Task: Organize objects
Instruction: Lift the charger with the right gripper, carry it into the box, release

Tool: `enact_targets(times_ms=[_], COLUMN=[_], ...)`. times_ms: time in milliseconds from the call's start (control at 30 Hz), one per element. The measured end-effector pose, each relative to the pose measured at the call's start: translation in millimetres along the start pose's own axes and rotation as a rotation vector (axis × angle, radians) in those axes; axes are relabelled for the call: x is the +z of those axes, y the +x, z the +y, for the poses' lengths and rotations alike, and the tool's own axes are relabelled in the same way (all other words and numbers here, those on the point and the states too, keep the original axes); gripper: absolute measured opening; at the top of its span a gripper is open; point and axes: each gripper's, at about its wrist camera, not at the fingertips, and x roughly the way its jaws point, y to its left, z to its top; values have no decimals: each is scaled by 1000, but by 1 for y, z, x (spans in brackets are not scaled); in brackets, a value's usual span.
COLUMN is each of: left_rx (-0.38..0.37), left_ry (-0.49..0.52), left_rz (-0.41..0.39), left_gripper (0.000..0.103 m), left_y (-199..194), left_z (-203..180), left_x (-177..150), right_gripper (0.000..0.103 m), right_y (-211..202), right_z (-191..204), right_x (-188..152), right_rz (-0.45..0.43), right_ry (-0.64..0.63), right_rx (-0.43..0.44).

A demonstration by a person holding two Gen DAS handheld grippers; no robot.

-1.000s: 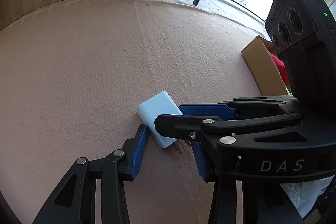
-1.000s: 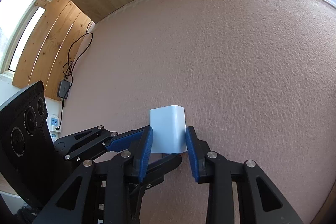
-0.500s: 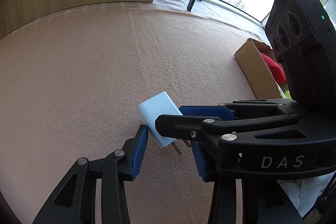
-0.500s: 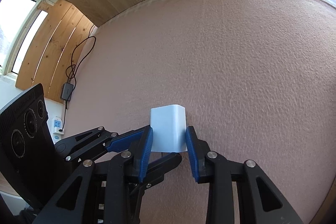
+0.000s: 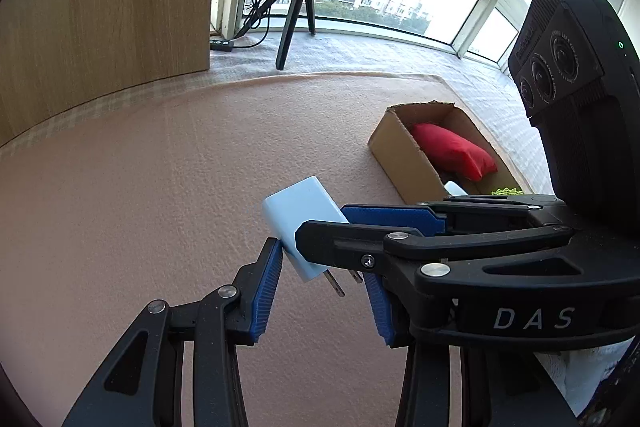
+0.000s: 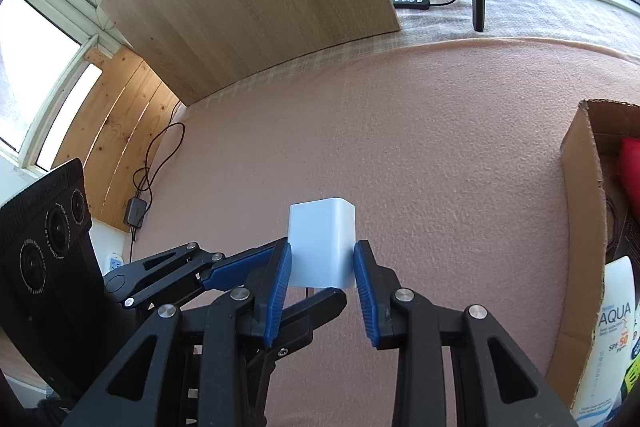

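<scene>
A pale blue wall charger [image 5: 298, 215] with two metal prongs hangs above the pink mat, held between both grippers. In the right wrist view my right gripper [image 6: 322, 259] is shut on the charger [image 6: 322, 243], one blue pad pressed on each side. My left gripper [image 5: 324, 267] straddles its prong end from the other direction. Its left pad touches the body. Its right pad is partly hidden behind the right gripper's finger [image 5: 392, 219]. The left gripper's fingers [image 6: 240, 267] show at the lower left of the right wrist view.
An open cardboard box [image 5: 400, 163] lies on the mat to the right, holding a red pouch [image 5: 452, 151] and a white sunscreen bottle [image 6: 612, 339]. A wooden panel [image 5: 100, 7] and a ring-light tripod [image 5: 296, 11] stand beyond the mat. A cable and adapter [image 6: 136, 211] lie off its left edge.
Both grippers have risen together with the charger, lifting it off the mat. The cardboard box and window have come further into view.
</scene>
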Motion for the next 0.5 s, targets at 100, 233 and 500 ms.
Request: enact_targets(times_ms=[100,233,500], left_rx=[-19,-50,-108], left_ry=[34,69,127], left_rz=[-9,-16,-9], left_gripper=[44,44,44], left_y=[5,17,57], left_z=[-21,-51,-103], left_x=[13,32,58], right_gripper=[30,30,30], right_y=[-19,-45,-84], right_z=[-14,-37,-87], right_x=[3,8,19], right_rz=[-34,-78,-140], right_ry=[19,49,112], right_rx=[-15,-37,-97])
